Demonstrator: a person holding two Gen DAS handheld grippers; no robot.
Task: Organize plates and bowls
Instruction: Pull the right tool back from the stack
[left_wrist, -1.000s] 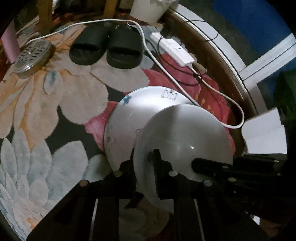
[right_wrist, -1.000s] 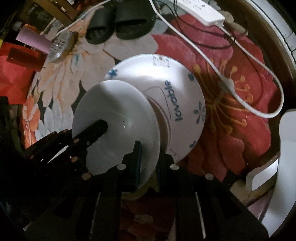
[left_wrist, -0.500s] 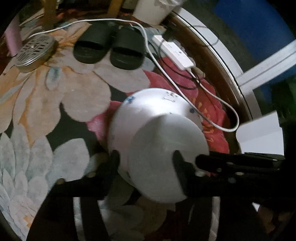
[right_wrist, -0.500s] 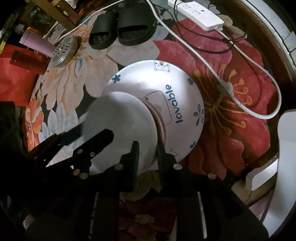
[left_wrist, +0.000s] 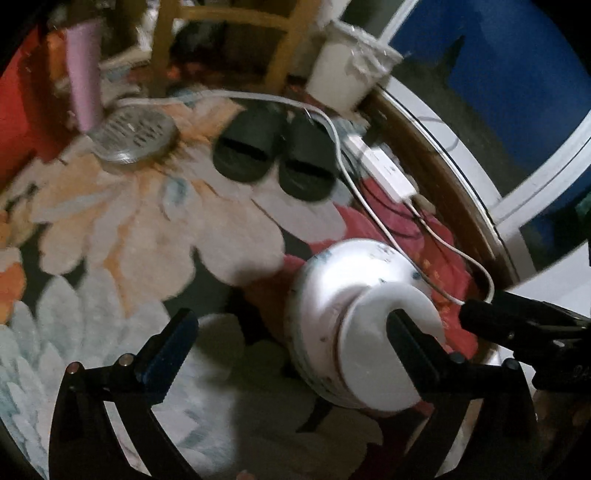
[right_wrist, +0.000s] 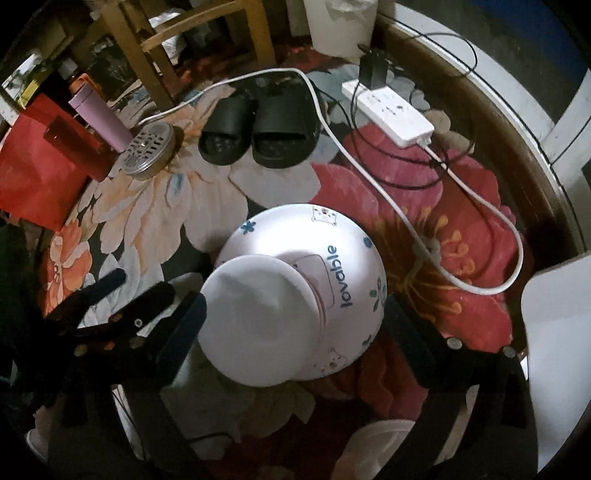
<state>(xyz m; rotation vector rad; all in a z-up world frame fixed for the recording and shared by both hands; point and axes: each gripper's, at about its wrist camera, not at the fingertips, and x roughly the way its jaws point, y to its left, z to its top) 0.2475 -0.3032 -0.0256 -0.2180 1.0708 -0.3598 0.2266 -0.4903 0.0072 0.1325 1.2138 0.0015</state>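
White small bowl (right_wrist: 258, 325) rests inverted on the larger bowl (right_wrist: 332, 258) on the flowered rug (right_wrist: 184, 206); with left gripper (left_wrist: 288, 339) and right gripper (right_wrist: 295, 317) wide and empty, withdraw straight back without nudging the stack.

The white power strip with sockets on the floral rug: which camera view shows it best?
The right wrist view: the white power strip lies sharp and whole there, sockets and black plug visible. In the left wrist view, the strip is blurred and crossed by a white cable.
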